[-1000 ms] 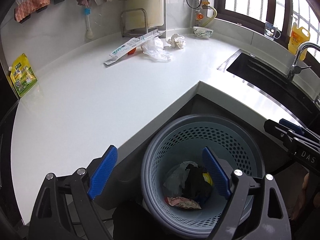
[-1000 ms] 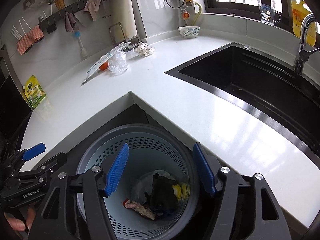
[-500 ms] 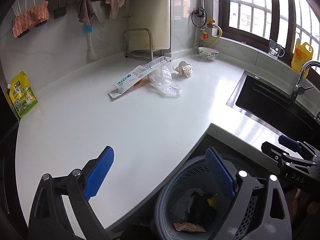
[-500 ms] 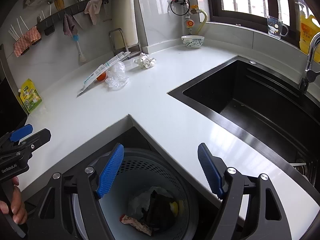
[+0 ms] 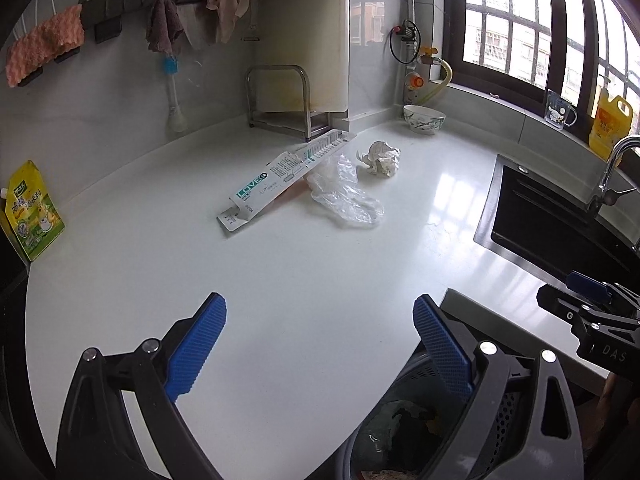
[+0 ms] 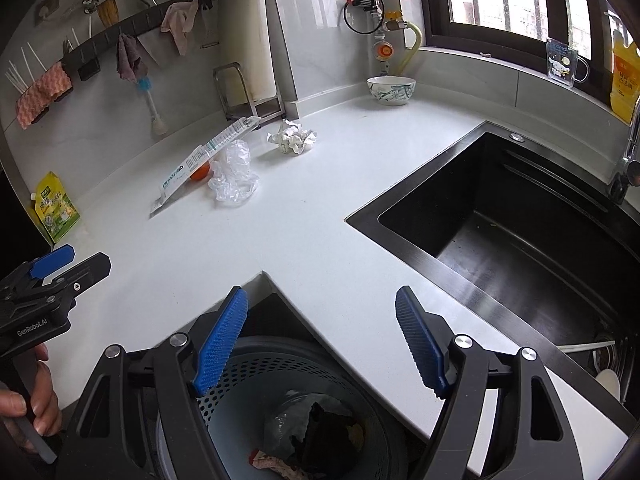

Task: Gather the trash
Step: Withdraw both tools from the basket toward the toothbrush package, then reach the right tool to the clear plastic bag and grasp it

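Both hand-held grippers empty. Left hand-held gripper (image 5: 320,326): jaws spread wide and just been opening further, nothing between the pads, bare worktop (image 5: 280,280) beneath. Right hand-held gripper (image 6: 322,330): jaws apart after widening a moment back, nothing between them, poised over the worktop's inner corner and the perforated bin (image 6: 280,376) below it.

Trash left on the worktop, far side near the wall, well apart from both grippers: 4 items.
1. Long carton (image 5: 280,172), far end raised, near end down on the worktop.
2. Clear plastic bag (image 5: 346,196), touching the carton.
3. Crumpled paper ball (image 5: 380,158), just beside the bag.
4. Small orange object (image 6: 200,172) under the carton.

Risks, as judged from here:
- Bag is thin and limp; pads may close on film only and let it slip, or snag the carton along with it.
- Carton leans on the orange object; lifting the carton could set that object rolling across the worktop.
- Carton is long; gripped at 1 end it may swing, or bridge the bin rim instead of dropping in.
- Paper ball is light; a glancing pad may push it toward the bowl (image 5: 424,118).

Hard to make out:
- Orange object almost hidden in the left view; identity unclear.
- Bin contents dark and tangled, rim cut off by gripper bodies in both views.
- Sink (image 6: 520,240) bottom shadowed; pale items at its lower edge unreadable.
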Demonstrator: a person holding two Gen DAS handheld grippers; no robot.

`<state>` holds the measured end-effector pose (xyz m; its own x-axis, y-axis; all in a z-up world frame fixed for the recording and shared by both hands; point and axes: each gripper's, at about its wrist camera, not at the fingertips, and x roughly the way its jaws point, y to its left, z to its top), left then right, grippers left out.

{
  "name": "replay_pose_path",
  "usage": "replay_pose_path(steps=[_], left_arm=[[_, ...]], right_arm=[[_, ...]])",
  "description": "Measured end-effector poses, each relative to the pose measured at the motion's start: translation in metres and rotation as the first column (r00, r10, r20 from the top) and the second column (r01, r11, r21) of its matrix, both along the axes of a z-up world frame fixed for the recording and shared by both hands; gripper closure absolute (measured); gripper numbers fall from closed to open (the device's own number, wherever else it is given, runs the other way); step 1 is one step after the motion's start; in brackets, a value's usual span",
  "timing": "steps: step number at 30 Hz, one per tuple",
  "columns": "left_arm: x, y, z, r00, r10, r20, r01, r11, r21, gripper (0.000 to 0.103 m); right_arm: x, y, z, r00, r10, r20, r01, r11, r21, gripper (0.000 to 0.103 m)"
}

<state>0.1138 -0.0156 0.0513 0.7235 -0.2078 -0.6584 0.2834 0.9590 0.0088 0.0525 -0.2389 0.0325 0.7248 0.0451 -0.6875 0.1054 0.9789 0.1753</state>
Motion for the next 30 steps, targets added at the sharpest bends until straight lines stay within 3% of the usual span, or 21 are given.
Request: replay_pose_path(steps=[17, 30], left_arm=[[0.029, 0.008, 0.009, 1.000, 0.003, 0.012, -0.003, 1.000, -0.018, 0.009], [0.068, 0.029, 0.012, 0.997, 0.068, 0.036, -0.068, 0.998, -0.013, 0.008]], right_arm=[[0.030, 0.006, 0.012, 0.999, 0.025, 0.023, -0.025, 1.000, -0.012, 0.030], [0.082, 0.018, 0.010, 0.998, 0.068, 0.011, -0.069, 0.998, 0.005, 0.030]])
